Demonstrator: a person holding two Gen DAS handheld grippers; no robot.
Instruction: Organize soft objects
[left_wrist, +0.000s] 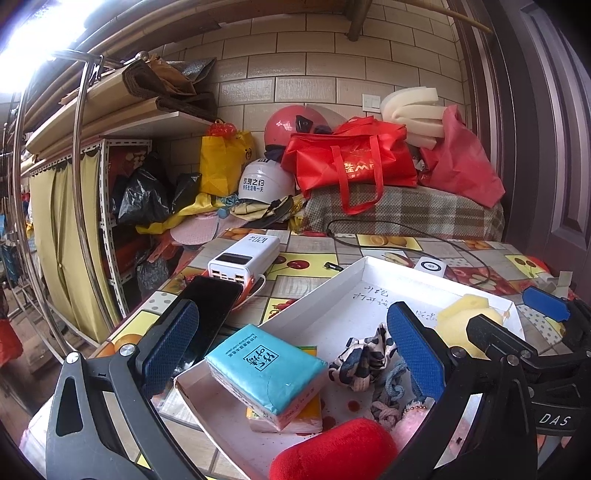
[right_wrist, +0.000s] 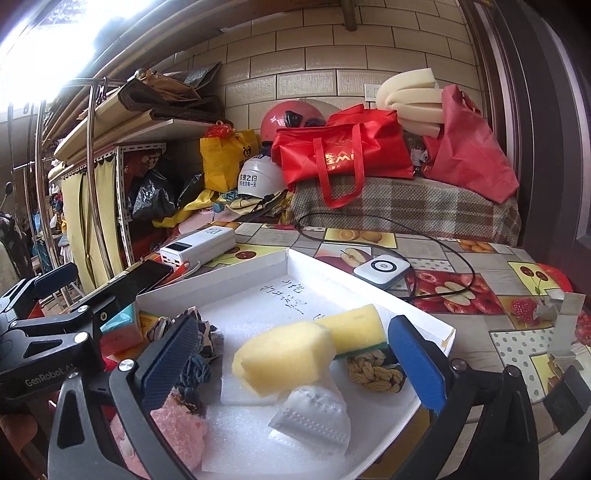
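Note:
A white tray (left_wrist: 325, 291) (right_wrist: 258, 266) on the table holds soft things. In the left wrist view it holds a blue tissue pack (left_wrist: 266, 373), a patterned scrunchie (left_wrist: 364, 360), a red plush (left_wrist: 332, 450) and yellow sponges (left_wrist: 465, 314). My left gripper (left_wrist: 291, 350) is open and empty, above the tissue pack. In the right wrist view the tray holds a yellow sponge (right_wrist: 288, 356), a scouring sponge (right_wrist: 354, 326), a white mask (right_wrist: 314, 417), a yellow rope knot (right_wrist: 375, 373) and a pink fluffy thing (right_wrist: 181, 432). My right gripper (right_wrist: 295, 358) is open and empty, above the sponge.
A phone (left_wrist: 210, 314), a white power bank (left_wrist: 243, 258) (right_wrist: 199, 245) and a small white charger (right_wrist: 382, 269) with a black cable lie on the fruit-print tablecloth (right_wrist: 480, 295). Bags, helmets and foam are piled behind, against the brick wall.

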